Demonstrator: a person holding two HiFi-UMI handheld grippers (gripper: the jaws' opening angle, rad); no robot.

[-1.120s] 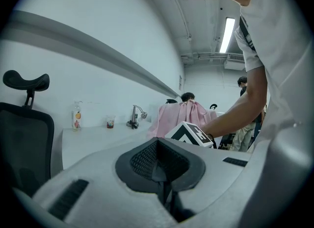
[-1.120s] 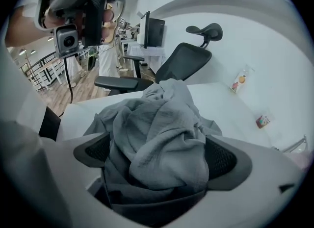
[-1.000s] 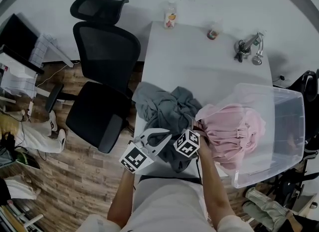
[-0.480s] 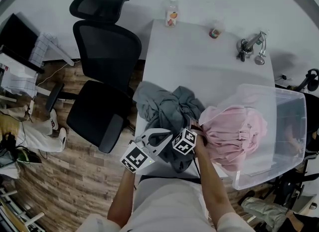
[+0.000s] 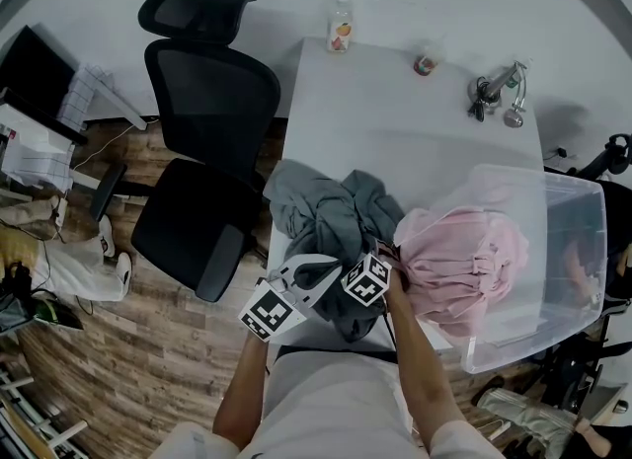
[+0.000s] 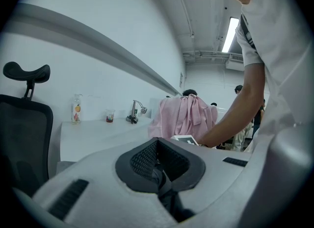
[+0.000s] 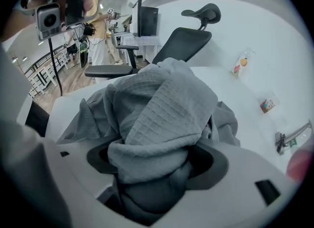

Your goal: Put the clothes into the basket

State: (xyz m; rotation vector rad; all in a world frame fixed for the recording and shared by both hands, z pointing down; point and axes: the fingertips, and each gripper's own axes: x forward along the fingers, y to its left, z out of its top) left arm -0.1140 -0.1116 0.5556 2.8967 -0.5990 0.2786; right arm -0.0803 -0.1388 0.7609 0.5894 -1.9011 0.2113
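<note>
My right tool (image 5: 378, 255), whose jaws have just been closing, pinches a fold of the grey shirt (image 5: 326, 212) heaped at the table's (image 5: 395, 112) near edge, with the clear basket (image 5: 583, 250) just beside it on that hand's side, while my left tool (image 5: 306, 274) hangs closed and empty.

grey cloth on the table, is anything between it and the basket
Yes. A pink garment is draped over the basket's wall on the side facing the grey cloth, covering that edge. Nothing else shows on the table between them, and the basket's far part looks open.
</note>
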